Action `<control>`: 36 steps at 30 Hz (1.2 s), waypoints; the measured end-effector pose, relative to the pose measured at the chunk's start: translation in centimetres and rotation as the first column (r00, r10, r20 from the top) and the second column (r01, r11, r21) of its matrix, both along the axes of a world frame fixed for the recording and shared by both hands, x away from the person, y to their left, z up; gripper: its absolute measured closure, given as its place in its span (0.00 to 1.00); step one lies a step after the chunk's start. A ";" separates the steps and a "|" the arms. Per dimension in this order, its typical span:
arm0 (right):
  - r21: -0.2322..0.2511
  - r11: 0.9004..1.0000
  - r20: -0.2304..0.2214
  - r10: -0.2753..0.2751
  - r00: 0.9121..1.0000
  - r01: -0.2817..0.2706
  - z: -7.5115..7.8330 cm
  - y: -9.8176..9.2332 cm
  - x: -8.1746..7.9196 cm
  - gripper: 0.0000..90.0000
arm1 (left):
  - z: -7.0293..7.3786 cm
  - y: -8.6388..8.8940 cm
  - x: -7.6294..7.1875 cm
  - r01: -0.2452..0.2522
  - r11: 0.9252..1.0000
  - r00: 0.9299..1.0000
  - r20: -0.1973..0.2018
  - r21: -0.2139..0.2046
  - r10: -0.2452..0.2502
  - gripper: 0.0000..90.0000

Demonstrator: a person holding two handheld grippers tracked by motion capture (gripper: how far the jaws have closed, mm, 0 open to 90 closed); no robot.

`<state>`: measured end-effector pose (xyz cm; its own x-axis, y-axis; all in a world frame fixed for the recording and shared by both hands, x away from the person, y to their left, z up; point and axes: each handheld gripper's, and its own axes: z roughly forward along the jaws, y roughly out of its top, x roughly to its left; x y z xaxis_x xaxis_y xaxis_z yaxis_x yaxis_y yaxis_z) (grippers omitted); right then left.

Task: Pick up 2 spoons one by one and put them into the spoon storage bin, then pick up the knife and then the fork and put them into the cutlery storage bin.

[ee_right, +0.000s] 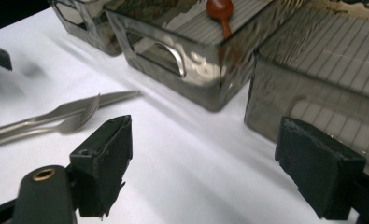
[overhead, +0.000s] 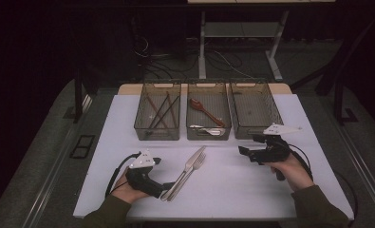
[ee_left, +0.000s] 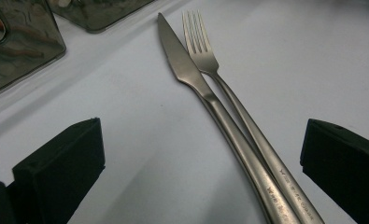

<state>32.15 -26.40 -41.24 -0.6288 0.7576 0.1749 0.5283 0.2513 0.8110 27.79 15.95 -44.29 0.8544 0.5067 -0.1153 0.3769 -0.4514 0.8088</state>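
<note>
The white table carries three smoked plastic bins in a row beyond both claws: the one farthest to the left holds dark sticks, the middle one a reddish-brown spoon, and the one just ahead of the right claw looks empty, though its dim floor is hard to read.

The knife and fork lie side by side on the table, handles touching. Their handle ends sit right at the left claw, and their tips point away from it toward the middle bin. In the left gripper view the two handles run between its jaws, nearer the right-hand one; the jaws stand wide apart and press on nothing.

The right claw hovers near the bins, well off to the side of the cutlery, jaws spread wide and holding nothing.

This looks like the picking-up step in sorting cutlery into bins. The next move calls for the left claw to settle over one handle alone and close, which is fiddly because the handles touch.
</note>
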 end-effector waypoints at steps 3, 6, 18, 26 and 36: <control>-0.005 1.000 0.010 0.031 0.999 -0.031 -0.5 -0.4 -1.0 0.19 | 0.0 0.0 0.0 0.000 1.000 1.000 0.000 0.001 0.000 0.00; -0.008 0.999 0.015 0.045 0.999 -0.045 -1.1 -0.8 -2.0 0.19 | 0.0 -0.1 0.0 0.001 1.000 1.000 -0.002 0.001 -0.001 0.00; -0.003 0.998 0.013 0.069 0.998 -0.069 -2.4 -2.1 -5.2 0.19 | 0.1 0.0 0.0 0.001 1.000 1.000 0.003 0.000 -0.001 0.00; -0.014 0.998 0.022 0.065 0.998 -0.064 -2.8 -3.0 -6.6 0.19 | 0.1 0.0 -0.1 -0.003 1.000 1.000 0.006 0.001 0.003 0.00; -0.005 0.998 0.032 0.068 0.997 -0.068 -2.8 -3.3 -7.1 0.19 | 0.6 -0.2 -0.3 -0.022 0.999 1.000 0.008 0.029 0.021 0.00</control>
